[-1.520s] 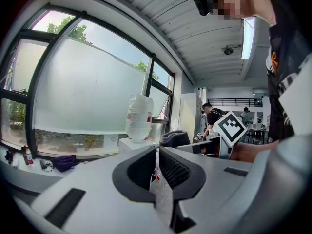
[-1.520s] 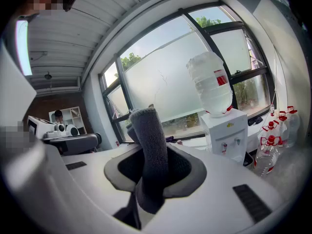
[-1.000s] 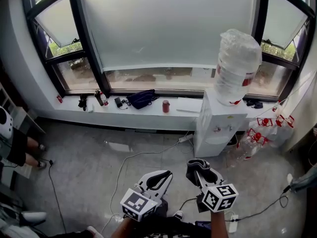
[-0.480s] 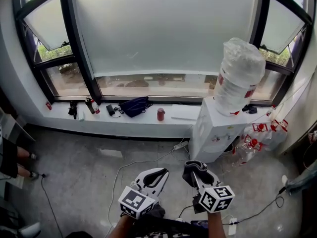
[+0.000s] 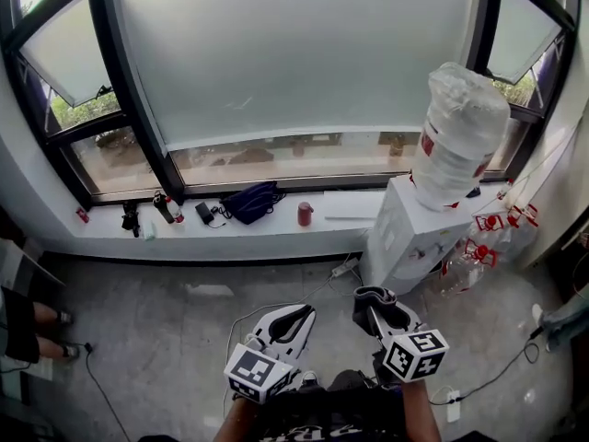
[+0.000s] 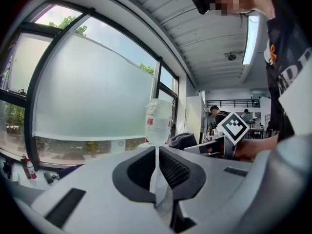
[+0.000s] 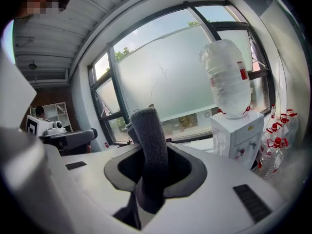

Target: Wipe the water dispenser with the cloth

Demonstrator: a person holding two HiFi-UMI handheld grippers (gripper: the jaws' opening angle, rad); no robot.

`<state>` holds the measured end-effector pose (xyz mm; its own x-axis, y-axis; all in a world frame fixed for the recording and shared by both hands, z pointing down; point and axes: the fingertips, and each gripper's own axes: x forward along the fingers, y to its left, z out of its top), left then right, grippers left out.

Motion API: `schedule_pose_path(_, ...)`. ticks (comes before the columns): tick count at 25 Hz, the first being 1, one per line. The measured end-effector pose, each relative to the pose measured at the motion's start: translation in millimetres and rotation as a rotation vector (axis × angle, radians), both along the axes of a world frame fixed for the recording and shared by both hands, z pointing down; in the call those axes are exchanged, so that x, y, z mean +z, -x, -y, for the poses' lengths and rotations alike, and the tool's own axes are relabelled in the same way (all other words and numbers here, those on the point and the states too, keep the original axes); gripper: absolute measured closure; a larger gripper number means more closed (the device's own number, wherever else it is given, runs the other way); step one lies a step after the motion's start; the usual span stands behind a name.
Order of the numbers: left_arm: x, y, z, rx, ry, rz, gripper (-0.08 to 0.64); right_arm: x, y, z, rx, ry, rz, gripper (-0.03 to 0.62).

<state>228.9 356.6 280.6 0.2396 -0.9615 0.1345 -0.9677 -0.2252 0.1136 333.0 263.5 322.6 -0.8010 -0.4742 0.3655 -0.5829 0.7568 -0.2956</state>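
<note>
1. Grey floor [image 5: 166, 339] under a wide frosted window, with one long white sill [image 5: 212, 233] running along the wall.
2. On the sill: one red can [image 5: 305, 214], one dark blue bag [image 5: 250, 201], and a few small dark items further left, too small to name.
3. At the sill's right end: one white water dispenser [image 5: 405, 242], upright, carrying one inverted bottle [image 5: 460, 136] wrapped in clear plastic.
4. Just beside the dispenser, on its right: several empty red-capped bottles [image 5: 483, 247], exact number unclear.
5. Two grippers low in the head view, side by side, both well apart from the dispenser.
6. Left gripper [image 6: 157, 165]: jaws pressed almost together, only a sliver between them, nothing held.
7. Right gripper [image 5: 373, 297]: clamped on one dark grey cloth [image 7: 151, 150], folded end poking up past the jaws, clear of the dispenser.
</note>
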Motion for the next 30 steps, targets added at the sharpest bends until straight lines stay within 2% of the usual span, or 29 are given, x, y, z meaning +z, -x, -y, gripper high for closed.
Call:
schedule_pose_path(4, 9.0, 19.8, 8.2, -0.013, 0.005, -0.028, 0.537, 6.2, 15.8, 5.6, -0.003, 0.016, -0.025, 0.486)
schedule_pose_path(13, 29.0, 73.4, 41.7, -0.063, 0.033, -0.031, 0.537, 26.5, 64.3, 50.0, -0.027, 0.047, -0.037, 0.486)
schedule_pose_path(16, 30.2, 96.5, 64.4, -0.090, 0.047, -0.041, 0.537, 37.2, 86.3, 81.5, -0.029, 0.063, -0.029, 0.486)
schedule_pose_path(20, 32.7, 143.3, 104.3, -0.120, 0.049, 0.019, 0.537, 40.9, 121.1, 136.5, -0.025, 0.073, -0.014, 0.486)
schedule_pose_path(23, 28.8, 175.1, 143.9, -0.133, 0.048, 0.033, 0.537, 35.5, 146.4, 181.2, -0.017, 0.064, -0.003, 0.486)
schedule_pose_path(30, 12.9, 210.7, 235.6, -0.097, 0.035, 0.082, 0.537, 25.8, 180.4, 276.6, 0.035, 0.057, 0.051, 0.486)
